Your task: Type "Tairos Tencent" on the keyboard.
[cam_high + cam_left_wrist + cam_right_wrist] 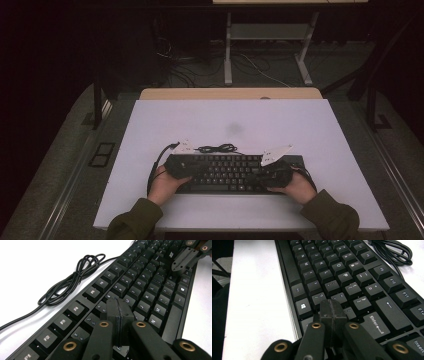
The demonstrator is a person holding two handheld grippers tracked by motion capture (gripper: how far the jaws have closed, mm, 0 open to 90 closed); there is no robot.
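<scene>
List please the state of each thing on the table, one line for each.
Keyboard: flat on the table, keys up.
Cable: coiled loosely behind the keyboard.
Left gripper: shut, empty, tips over the keys.
Right gripper: shut, empty, tips over the keys.

keyboard (227, 172): you are working on black keys bearing white legends
cable (72, 280): black, lying coiled
table (230, 120): showing plain white
left gripper (119, 315): black, with brass-coloured rivets
right gripper (332, 312): black, brass-coloured rivets too
sleeves (135, 220): you are wearing olive green
</scene>
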